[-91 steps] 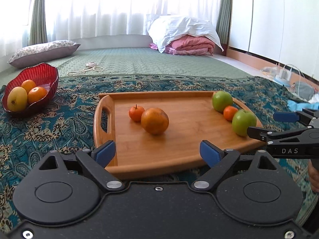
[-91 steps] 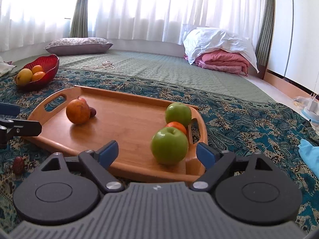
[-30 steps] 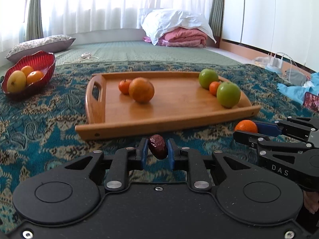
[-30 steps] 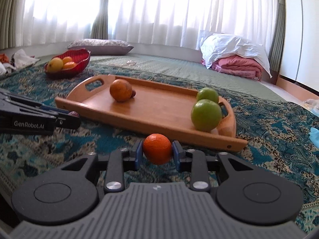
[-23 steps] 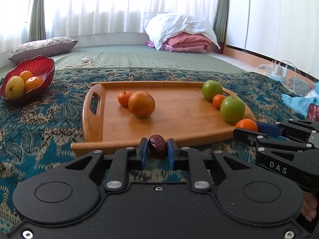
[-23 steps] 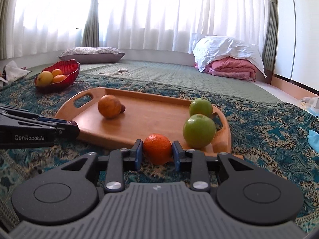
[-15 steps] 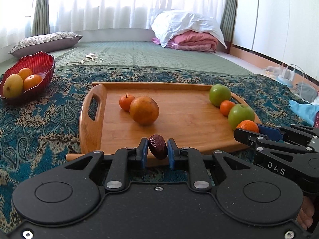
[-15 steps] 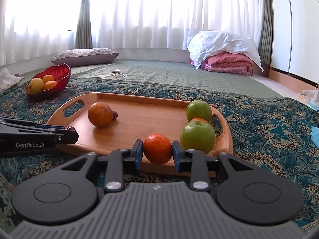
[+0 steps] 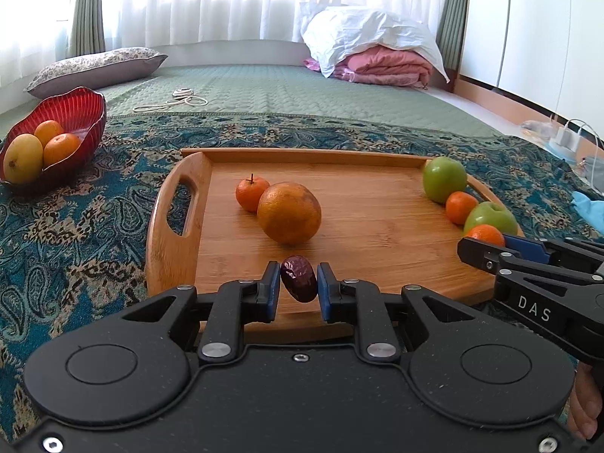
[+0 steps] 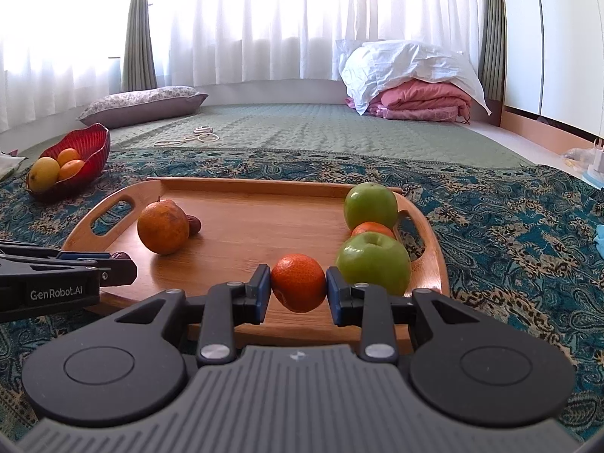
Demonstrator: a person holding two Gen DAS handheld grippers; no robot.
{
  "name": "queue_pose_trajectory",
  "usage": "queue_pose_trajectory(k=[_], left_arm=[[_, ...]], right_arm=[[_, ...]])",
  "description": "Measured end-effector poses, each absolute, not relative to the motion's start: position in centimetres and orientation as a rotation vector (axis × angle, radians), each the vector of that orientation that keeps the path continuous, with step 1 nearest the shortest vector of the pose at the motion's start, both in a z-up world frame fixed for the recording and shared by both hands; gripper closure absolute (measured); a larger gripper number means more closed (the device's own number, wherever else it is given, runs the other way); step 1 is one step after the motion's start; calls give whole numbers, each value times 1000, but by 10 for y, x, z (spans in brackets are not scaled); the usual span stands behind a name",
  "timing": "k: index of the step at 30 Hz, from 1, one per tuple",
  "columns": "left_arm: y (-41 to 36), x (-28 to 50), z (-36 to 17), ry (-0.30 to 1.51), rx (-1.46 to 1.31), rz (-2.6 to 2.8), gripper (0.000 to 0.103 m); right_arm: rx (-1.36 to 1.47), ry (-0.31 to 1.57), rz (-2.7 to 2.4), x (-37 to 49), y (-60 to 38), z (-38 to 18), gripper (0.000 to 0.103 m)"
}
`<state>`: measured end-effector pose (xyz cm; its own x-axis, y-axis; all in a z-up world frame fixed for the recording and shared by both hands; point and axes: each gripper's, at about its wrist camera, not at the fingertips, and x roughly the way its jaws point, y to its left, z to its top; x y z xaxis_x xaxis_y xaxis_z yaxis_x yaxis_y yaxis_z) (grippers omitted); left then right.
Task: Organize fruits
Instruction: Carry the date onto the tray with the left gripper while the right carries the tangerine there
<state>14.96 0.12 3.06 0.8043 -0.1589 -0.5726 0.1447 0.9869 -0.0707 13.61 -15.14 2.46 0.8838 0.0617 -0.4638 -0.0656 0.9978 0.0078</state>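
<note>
Three seconds ago both my tongs stood apart and empty at the wooden tray (image 9: 177, 264); now each is clamped on a fruit and has carried it over the tray's near edge, so what remains, I judge, is setting them down. My left gripper (image 9: 298, 290) pinches a dark red date (image 9: 299, 278) just short of the large orange (image 9: 288, 213), long axis near upright, its top tipped slightly left. My right gripper (image 10: 298, 290) clamps a mandarin (image 10: 299, 282), round with no clear axis, beside the near green apple (image 10: 373, 262).
</note>
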Motion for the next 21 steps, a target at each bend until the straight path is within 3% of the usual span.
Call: queue_pose_trajectory(k=[21], left_arm=[[3, 172, 16, 634, 0, -121, 83]], right_arm=[[38, 553, 43, 164, -151, 9, 66]])
